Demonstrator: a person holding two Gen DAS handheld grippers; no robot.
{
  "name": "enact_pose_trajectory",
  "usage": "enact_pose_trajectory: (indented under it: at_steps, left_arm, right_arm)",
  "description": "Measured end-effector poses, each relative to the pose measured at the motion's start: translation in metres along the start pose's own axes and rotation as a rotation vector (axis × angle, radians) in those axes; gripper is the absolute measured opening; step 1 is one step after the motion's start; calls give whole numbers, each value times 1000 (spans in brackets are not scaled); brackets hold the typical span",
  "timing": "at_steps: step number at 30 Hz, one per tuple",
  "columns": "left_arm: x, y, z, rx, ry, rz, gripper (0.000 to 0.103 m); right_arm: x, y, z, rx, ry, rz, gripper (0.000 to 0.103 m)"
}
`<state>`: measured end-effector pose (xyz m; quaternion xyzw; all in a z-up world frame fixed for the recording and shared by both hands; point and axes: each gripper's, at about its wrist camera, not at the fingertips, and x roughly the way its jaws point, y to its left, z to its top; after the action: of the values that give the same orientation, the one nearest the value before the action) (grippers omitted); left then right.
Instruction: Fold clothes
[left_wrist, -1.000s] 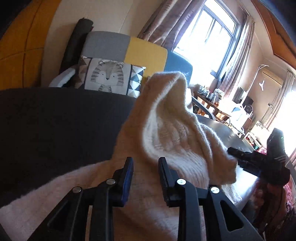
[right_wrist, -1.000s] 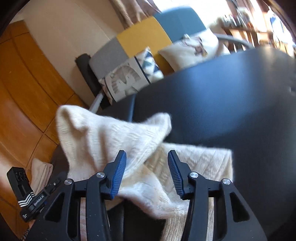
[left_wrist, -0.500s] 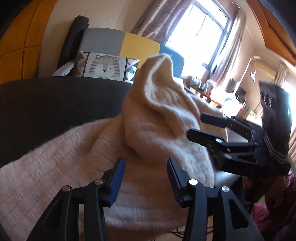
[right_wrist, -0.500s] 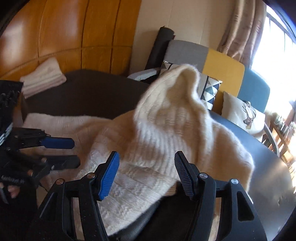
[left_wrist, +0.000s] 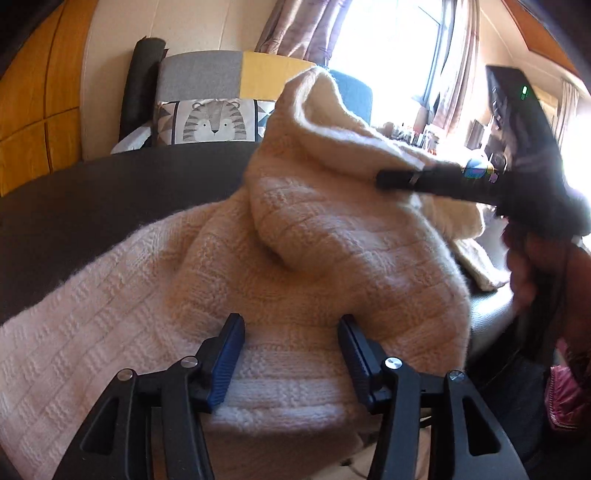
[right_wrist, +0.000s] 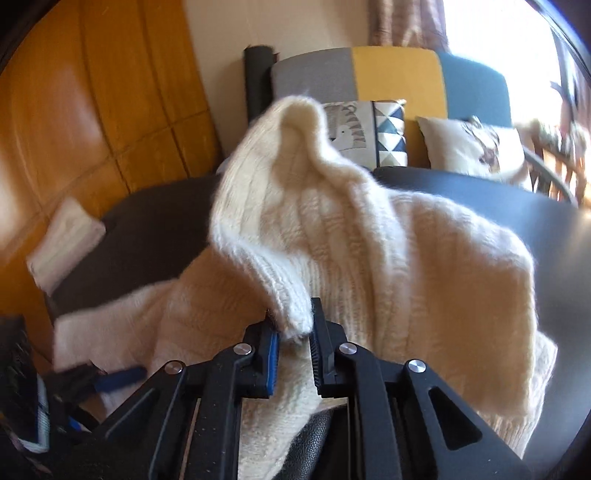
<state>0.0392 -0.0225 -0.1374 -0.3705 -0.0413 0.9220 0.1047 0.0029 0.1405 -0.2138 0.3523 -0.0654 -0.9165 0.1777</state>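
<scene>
**Inspector:** Status of the garment?

**Assistant:** A cream knitted sweater (left_wrist: 303, 258) lies bunched on the dark desk (left_wrist: 92, 192), filling the centre of both wrist views. One ribbed edge is raised into a peak at upper centre; the rest is spread toward the lower left of the left wrist view.

**Inspector:** Hand-held grippers?

**Assistant:** The right hand-held gripper (right_wrist: 293, 326) is nearly closed, pinching a ribbed edge of the sweater. The left hand-held gripper (left_wrist: 291, 354) stands wide, its fingers astride the near hem, gripping nothing.

**Inspector:** Step in hand?

**Assistant:** In my judgement a fold is under way: the right has lifted an edge to carry it across. Next, that edge needs laying flat and square on the body, with the left steadying or taking the hem.

**Inspector:** Containers?

**Assistant:** None seen. A folded pale cloth (right_wrist: 64, 243) rests at the desk's far left edge; a tiger-print cushion (left_wrist: 212, 122) sits on the sofa behind.
</scene>
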Motion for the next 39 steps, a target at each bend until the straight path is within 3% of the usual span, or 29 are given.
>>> enact_pose_trajectory:
  at_steps: [6, 10, 16, 20, 21, 29, 32, 34, 35, 38, 39]
  left_arm:
    - [14, 3, 14, 8, 10, 2, 54]
    - [24, 9, 35, -51, 23, -34, 54]
    - [-1, 9, 32, -164, -20, -183, 54]
    - [-22, 6, 25, -223, -55, -276, 61]
    - [-23, 1, 23, -200, -48, -281, 63]
    - [-6, -52, 17, 64, 25, -129, 66]
    - [17, -63, 21, 66, 85, -65, 68]
    - [22, -64, 22, 62, 82, -55, 70]
    - [23, -64, 23, 60, 79, -52, 70]
    - [28, -65, 24, 54, 68, -42, 71]
    - [30, -66, 24, 52, 64, -38, 71]
  right_arm:
    - [-40, -29, 10, 139, -119, 19, 14]
    - [-56, -41, 17, 182, -176, -1, 14]
    - [-38, -64, 6, 248, -110, 7, 14]
    - [-24, -70, -6, 269, -51, 51, 14]
    - [-19, -70, -9, 269, -35, 65, 14]
    - [16, -63, -40, 250, 58, 65, 15]
    - [21, -64, -47, 226, 64, 47, 15]
    - [17, -57, -47, 182, 48, 31, 15]
    - [13, -51, -46, 144, 32, 17, 18]
    - [-7, -26, -43, -14, -76, -72, 50]
    - [-13, -20, -42, -53, -108, -78, 56]
